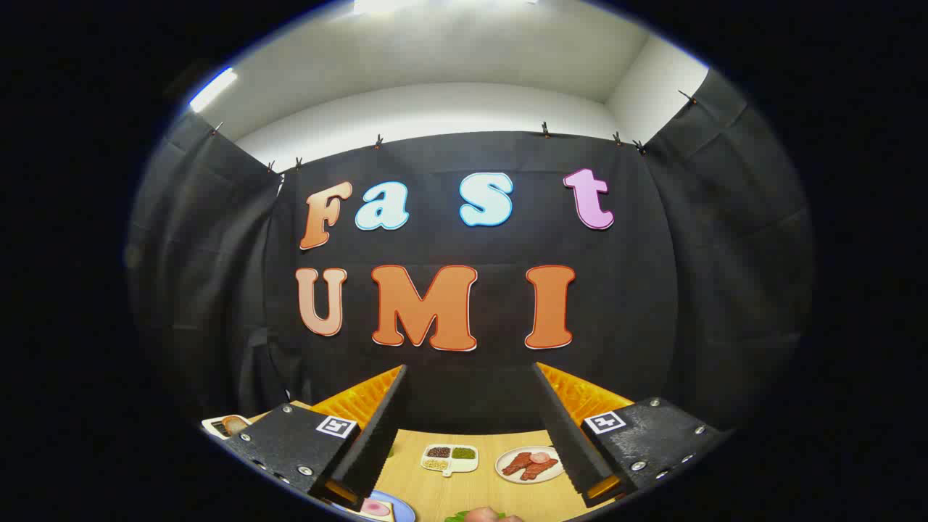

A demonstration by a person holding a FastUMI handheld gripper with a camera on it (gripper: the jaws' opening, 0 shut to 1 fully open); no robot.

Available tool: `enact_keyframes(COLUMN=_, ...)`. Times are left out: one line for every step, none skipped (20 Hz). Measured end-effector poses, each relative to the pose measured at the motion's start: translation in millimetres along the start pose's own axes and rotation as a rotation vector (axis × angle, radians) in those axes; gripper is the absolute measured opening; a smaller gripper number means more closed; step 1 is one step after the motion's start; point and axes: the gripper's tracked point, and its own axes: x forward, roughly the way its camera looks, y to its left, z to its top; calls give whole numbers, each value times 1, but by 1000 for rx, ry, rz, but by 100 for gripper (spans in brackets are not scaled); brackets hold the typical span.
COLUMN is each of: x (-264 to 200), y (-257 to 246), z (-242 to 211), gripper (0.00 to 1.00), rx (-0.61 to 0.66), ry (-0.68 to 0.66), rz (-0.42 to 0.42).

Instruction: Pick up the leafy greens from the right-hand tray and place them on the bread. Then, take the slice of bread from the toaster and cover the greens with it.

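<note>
Gripper view: fingers (471,442) spread wide and empty, held high over the desk (449,489), leafy greens (464,516) barely visible low between them beside something pink, so a blind descent could likely miss or snag the round meat plate (529,464) beyond.

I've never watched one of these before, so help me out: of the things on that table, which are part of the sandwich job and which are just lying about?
Part of the job:
- leafy greens, just showing between the fingers
- gripper, open and holding nothing

Just lying about:
- divided dish of grains and seeds
- plate of sliced meat
- blue plate by the left finger; what it holds is unclear
</note>
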Motion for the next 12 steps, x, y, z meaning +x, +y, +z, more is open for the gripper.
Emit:
enact_keyframes(x=-1, y=2, z=0, gripper=98, rx=0, ry=-2, rz=5)
enact_keyframes(x=-3, y=3, z=0, gripper=98, rx=-4, ry=0, rz=12)
enact_keyframes(x=-4, y=4, z=-1, gripper=98, rx=-18, ry=6, rz=18)
enact_keyframes(x=-7, y=1, z=-1, gripper=98, rx=-39, ry=7, rz=13)
enact_keyframes(x=-8, y=-5, z=1, gripper=98, rx=-61, ry=-1, rz=-2)
enact_keyframes(x=-9, y=-9, z=2, gripper=98, rx=-75, ry=-10, rz=-16)
enact_keyframes(x=-11, y=-13, z=3, gripper=98, rx=-79, ry=-14, rz=-25)
enact_keyframes(x=-12, y=-14, z=2, gripper=99, rx=-79, ry=-12, rz=-29)
enact_keyframes(x=-13, y=-16, z=3, gripper=98, rx=-79, ry=-8, rz=-32)
enact_keyframes(x=-13, y=-18, z=2, gripper=98, rx=-80, ry=-8, rz=-38)
enact_keyframes(x=-14, y=-19, z=3, gripper=99, rx=-78, ry=-9, rz=-43)
enact_keyframes(x=-13, y=-19, z=4, gripper=99, rx=-74, ry=-9, rz=-44)
